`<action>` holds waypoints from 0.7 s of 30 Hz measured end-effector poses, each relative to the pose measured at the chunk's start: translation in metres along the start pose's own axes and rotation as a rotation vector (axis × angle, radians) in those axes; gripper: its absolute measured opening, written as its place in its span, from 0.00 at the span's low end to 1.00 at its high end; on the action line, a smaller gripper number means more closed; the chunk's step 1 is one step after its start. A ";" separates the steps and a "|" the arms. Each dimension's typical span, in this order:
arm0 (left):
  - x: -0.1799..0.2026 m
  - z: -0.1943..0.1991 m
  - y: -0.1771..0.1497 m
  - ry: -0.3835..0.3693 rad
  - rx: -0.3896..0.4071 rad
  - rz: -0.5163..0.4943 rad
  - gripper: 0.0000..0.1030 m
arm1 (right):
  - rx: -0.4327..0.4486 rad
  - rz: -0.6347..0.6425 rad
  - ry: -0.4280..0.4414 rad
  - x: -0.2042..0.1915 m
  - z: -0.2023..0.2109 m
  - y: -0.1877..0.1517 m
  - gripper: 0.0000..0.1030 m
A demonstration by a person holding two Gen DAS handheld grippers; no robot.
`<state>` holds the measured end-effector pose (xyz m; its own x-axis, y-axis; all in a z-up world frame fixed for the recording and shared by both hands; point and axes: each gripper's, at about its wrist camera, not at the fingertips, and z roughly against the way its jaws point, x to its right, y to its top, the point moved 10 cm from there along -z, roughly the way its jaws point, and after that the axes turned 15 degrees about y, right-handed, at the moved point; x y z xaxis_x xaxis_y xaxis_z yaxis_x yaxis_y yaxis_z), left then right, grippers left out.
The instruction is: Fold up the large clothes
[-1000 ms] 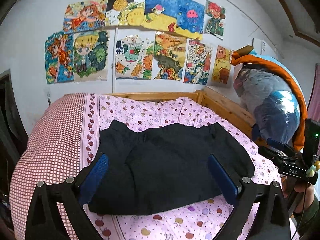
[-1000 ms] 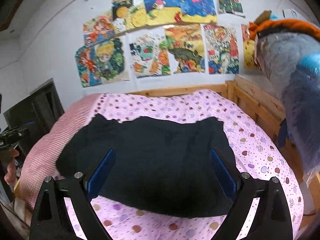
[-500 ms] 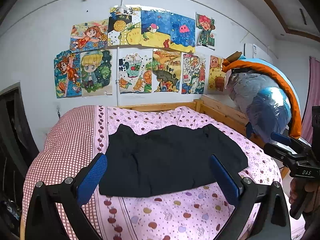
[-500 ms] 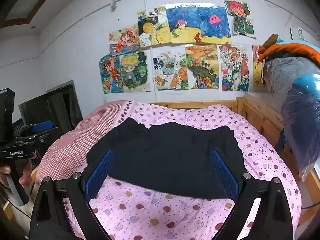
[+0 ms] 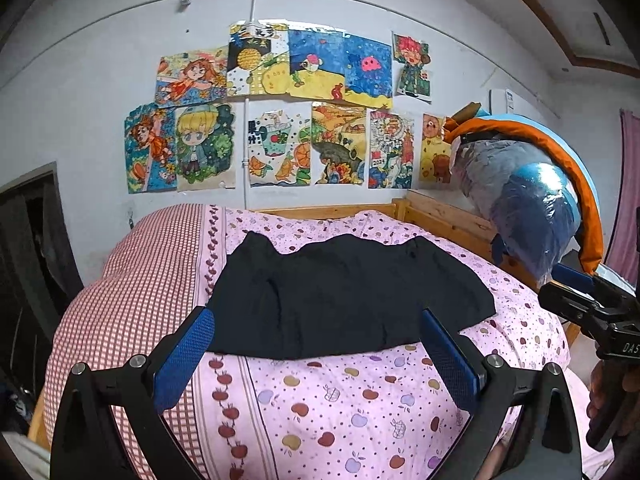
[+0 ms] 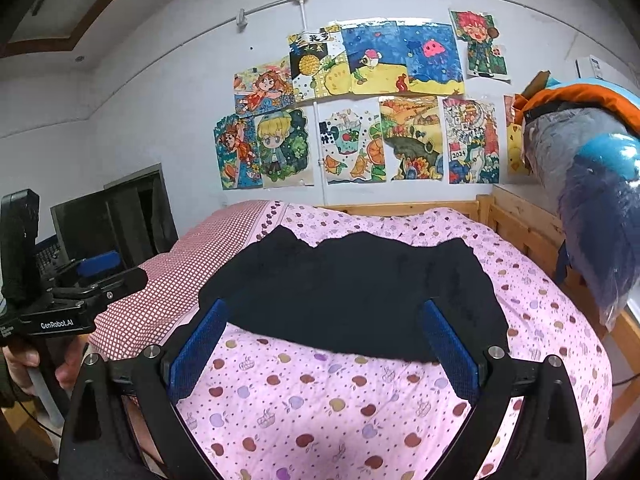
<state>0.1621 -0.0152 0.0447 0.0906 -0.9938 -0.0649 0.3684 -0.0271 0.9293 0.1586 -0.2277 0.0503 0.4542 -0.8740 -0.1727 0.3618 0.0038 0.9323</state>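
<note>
Both the left hand-held gripper (image 5: 318,354) and the right hand-held gripper (image 6: 322,350) are spread, empty. Approach the black garment (image 5: 344,296) low; pinch 1 near corner each, then fold evenly across the bed (image 5: 340,412).

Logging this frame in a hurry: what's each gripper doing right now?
Left gripper: open, holding nothing, short of the black garment.
Right gripper: open, holding nothing.

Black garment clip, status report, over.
Left tool open, empty. Right tool open, empty. Black garment lies folded on pink quilt, untouched. Nothing in the way.
</note>
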 end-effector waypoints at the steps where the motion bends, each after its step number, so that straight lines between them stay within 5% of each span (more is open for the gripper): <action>1: -0.001 0.001 -0.003 0.000 -0.001 0.001 1.00 | 0.002 -0.002 -0.003 0.001 0.002 -0.003 0.93; 11: -0.011 -0.010 -0.042 0.029 -0.065 0.011 1.00 | -0.017 -0.036 -0.028 0.008 0.001 -0.033 0.94; 21: -0.016 -0.025 -0.056 0.070 -0.040 0.025 1.00 | -0.022 -0.001 -0.046 0.005 -0.010 -0.046 0.94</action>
<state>0.1632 0.0054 -0.0150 0.1645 -0.9840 -0.0686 0.4020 0.0034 0.9157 0.1523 -0.2277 0.0039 0.4157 -0.8956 -0.1582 0.3804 0.0132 0.9247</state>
